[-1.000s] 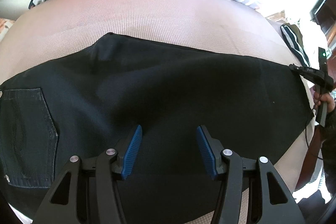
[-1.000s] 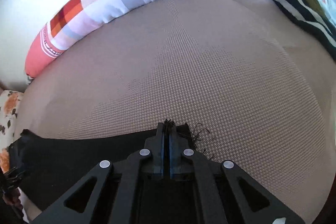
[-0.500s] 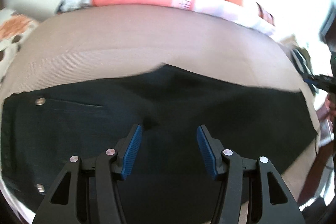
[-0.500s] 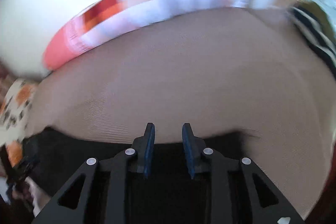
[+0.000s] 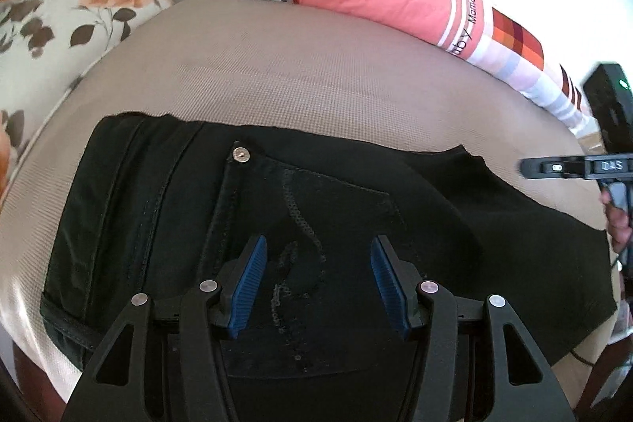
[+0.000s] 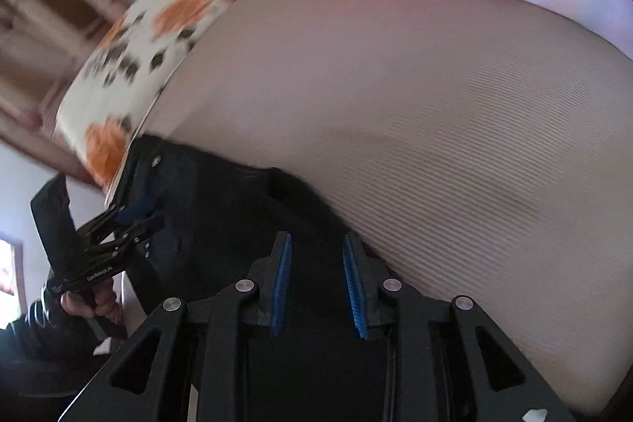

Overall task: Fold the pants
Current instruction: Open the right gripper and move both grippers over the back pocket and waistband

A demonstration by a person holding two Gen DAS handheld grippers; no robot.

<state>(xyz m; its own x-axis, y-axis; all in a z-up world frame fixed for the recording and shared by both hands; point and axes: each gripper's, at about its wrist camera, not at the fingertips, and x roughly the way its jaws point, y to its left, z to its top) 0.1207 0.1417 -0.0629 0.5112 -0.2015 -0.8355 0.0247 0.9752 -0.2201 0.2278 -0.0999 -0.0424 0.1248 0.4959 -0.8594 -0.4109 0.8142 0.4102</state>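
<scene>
Left wrist view has the black pants [image 5: 316, 224] folded on the tan mattress [image 5: 316, 74], back pocket [image 5: 312, 220] up and right under your left gripper [image 5: 316, 283], jaws about half open, nothing in them. Your right gripper [image 6: 316, 287] has just been opening, with a narrow gap and no cloth pinched. For the next fold I'd say grab the waistband edge [image 5: 114, 208] near the floral pillow [image 5: 71, 22] with both layers, lift low, and carry it flat toward the leg end so nothing bunches.
</scene>
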